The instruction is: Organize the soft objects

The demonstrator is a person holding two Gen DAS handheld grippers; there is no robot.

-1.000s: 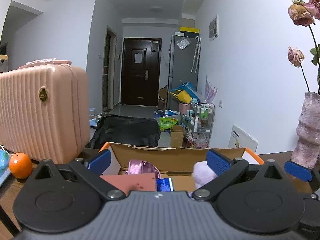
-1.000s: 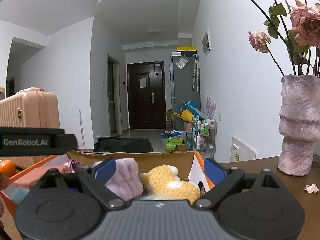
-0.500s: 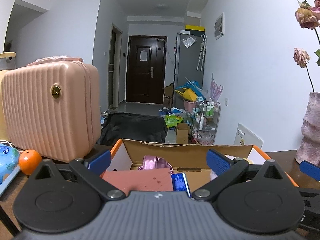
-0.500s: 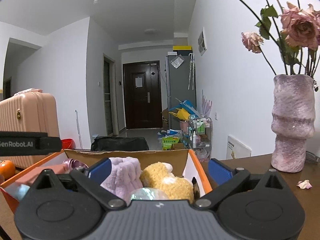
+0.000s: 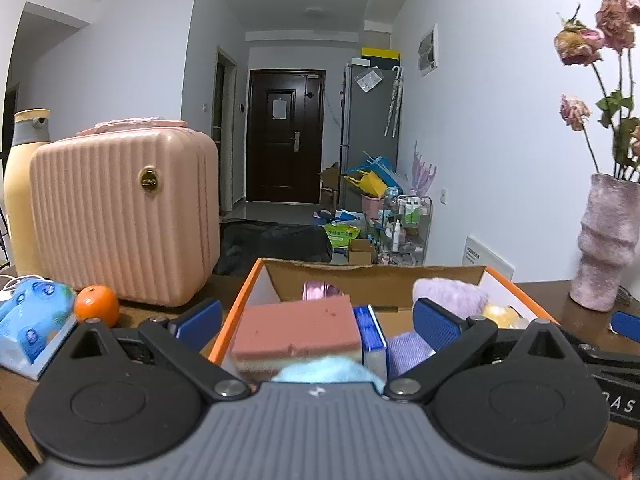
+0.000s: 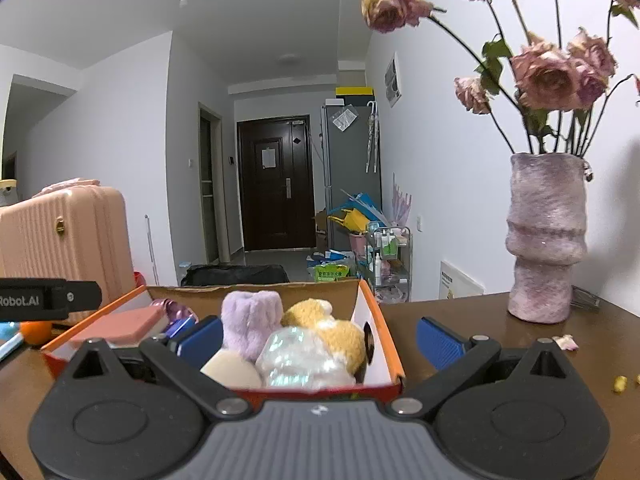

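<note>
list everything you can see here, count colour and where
cardboard box: 1, orange rim, on table
lilac plush: 1, purple, in box
yellow plush: 1, in box beside lilac plush
pink sponge block: 1, in box, left side
suitcase: 1, pink, left of box
orange: 1, in front of suitcase
vase: 1, mauve, right of box, holding dried roses
table: 1, brown wood
left gripper: 1, black, blue pads, open
right gripper: 1, same, open
</note>
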